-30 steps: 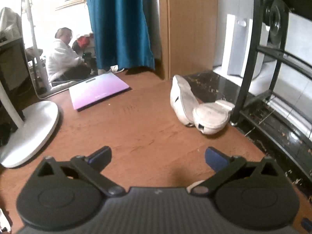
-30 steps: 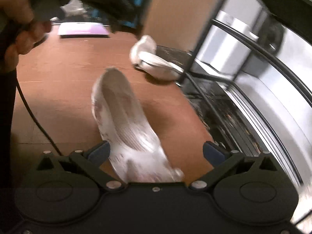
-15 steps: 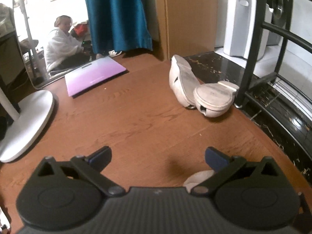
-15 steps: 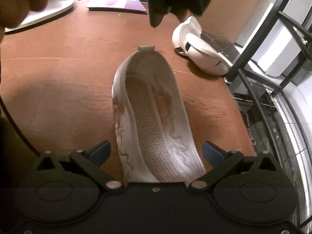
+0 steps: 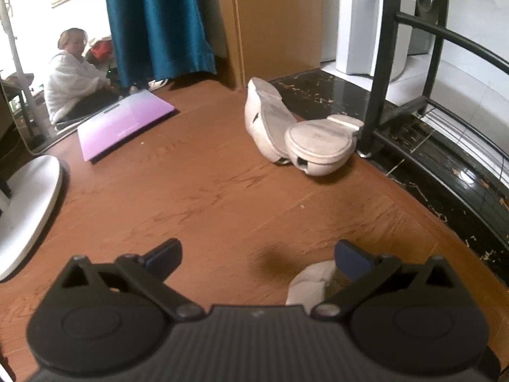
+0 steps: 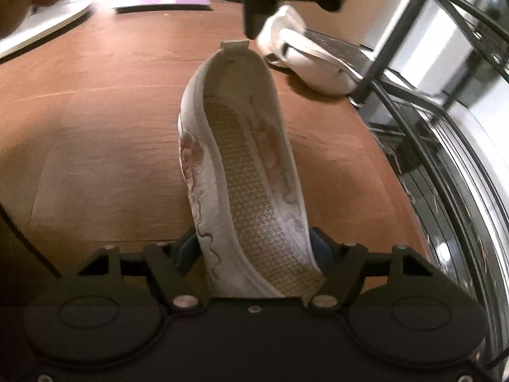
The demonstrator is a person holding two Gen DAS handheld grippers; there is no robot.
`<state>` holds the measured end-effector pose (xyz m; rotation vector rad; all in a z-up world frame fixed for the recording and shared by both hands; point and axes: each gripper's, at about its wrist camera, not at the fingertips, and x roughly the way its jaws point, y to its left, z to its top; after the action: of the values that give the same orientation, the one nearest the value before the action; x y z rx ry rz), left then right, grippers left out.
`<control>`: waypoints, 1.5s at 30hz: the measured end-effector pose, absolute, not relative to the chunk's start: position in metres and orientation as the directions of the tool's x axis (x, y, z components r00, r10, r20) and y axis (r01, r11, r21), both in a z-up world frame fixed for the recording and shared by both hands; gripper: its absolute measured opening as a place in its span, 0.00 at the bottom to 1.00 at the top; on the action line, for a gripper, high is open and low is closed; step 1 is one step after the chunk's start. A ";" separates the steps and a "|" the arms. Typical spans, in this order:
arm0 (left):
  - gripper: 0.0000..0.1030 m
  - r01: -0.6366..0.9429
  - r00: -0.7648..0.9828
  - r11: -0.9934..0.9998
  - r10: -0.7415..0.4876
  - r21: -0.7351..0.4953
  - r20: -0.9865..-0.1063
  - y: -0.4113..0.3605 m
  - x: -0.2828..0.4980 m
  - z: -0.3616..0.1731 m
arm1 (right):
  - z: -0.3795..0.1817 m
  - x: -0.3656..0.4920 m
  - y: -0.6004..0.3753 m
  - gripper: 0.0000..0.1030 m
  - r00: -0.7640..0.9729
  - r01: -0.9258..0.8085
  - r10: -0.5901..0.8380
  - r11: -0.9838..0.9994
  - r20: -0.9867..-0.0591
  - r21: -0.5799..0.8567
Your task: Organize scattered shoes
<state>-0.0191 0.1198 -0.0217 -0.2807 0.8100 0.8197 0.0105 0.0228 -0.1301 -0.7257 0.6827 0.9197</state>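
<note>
A white slip-on shoe (image 6: 248, 172) lies sole-up on the wooden floor in the right wrist view. My right gripper (image 6: 256, 248) is shut on its near end. Part of it shows in the left wrist view (image 5: 310, 283), under my open, empty left gripper (image 5: 259, 253). Two more white shoes (image 5: 296, 130) lie overturned together at the foot of the black shoe rack (image 5: 378, 95); they also show in the right wrist view (image 6: 305, 54). The left gripper's body hangs at the top of the right wrist view.
A purple flat scale (image 5: 124, 124) lies on the floor at back left. A white fan base (image 5: 25, 203) is at far left. A teal curtain (image 5: 159, 22), a wooden panel and a dark marble strip (image 5: 445, 172) under the rack bound the back and right.
My right gripper has closed on the near shoe, which was between open fingers before. The left gripper has moved a little nearer the two far shoes.
</note>
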 end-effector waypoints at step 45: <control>0.99 -0.692 0.432 0.721 0.414 0.000 -0.802 0.120 -0.010 -0.032 | 0.002 0.032 -0.184 0.92 0.740 -0.114 0.118 0.992 -0.662 0.050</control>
<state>-0.0101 0.1197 -0.0320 -0.3555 0.8826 0.7077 0.0315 -0.1843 0.0021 0.0059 0.7270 0.1275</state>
